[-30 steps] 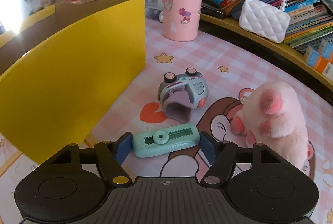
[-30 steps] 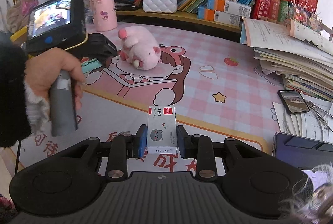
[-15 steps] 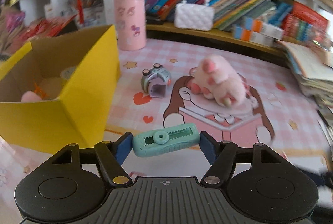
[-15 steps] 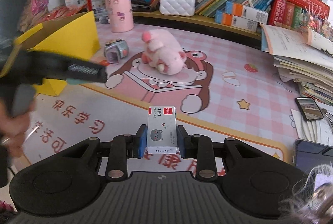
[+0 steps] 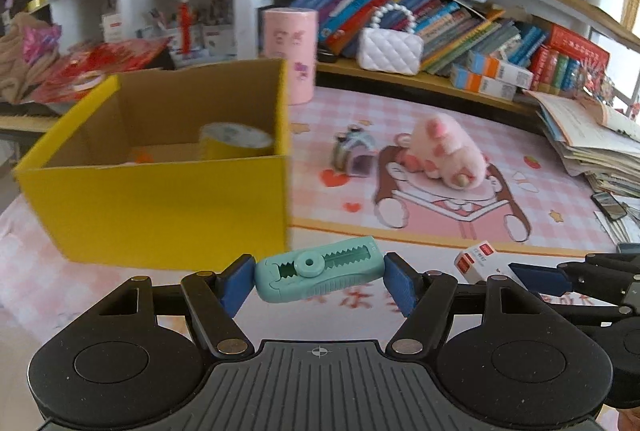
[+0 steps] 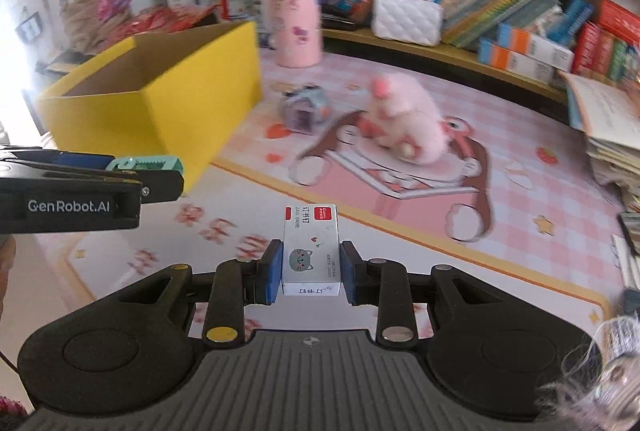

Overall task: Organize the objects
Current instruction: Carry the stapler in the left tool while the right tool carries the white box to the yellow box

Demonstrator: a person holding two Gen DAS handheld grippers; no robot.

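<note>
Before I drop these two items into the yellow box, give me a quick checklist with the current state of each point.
1. Left hand-held gripper shut on the teal tape dispenser: ok.
2. Right hand-held gripper shut on the small white staple box: ok.
3. Yellow box open at the top: ok.
4. Free space inside: a yellow roll stands by the right wall, floor open beside it: ok.
5. Either item above the opening: not ok, both are short of the box's near wall.
6. Two grippers apart from each other: ok, though close side by side.
</note>
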